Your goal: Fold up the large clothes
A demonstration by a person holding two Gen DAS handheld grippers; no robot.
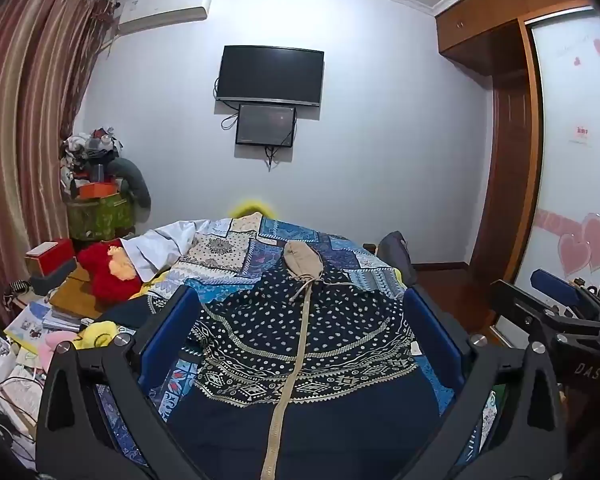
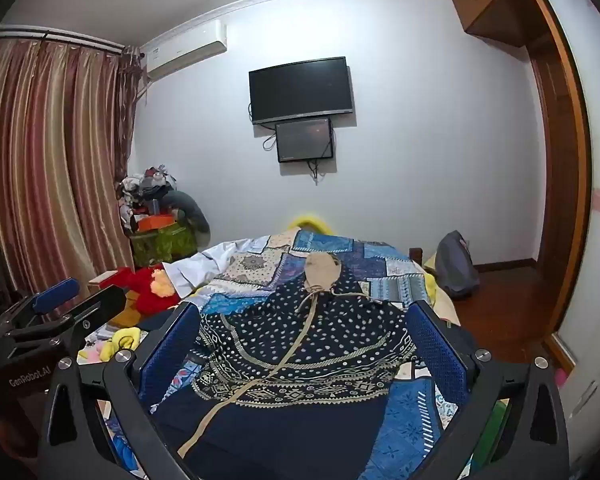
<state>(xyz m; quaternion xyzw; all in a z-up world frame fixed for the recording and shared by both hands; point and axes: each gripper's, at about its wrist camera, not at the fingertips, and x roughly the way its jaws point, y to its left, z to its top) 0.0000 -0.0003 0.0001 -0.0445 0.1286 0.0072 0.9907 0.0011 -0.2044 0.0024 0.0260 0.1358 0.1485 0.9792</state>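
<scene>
A navy dotted garment (image 1: 300, 332) lies spread flat on the bed's patchwork quilt (image 1: 236, 252), hood at twelve o'clock. Left gripper (image 1: 300, 336) and right gripper (image 2: 304, 340) hover above, jaws wide, empty.

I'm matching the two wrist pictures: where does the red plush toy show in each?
Left wrist: red plush toy at left, beside the bed.
Right wrist: red plush toy left of centre, beyond the left gripper.
Shared landmark: wall television.
</scene>
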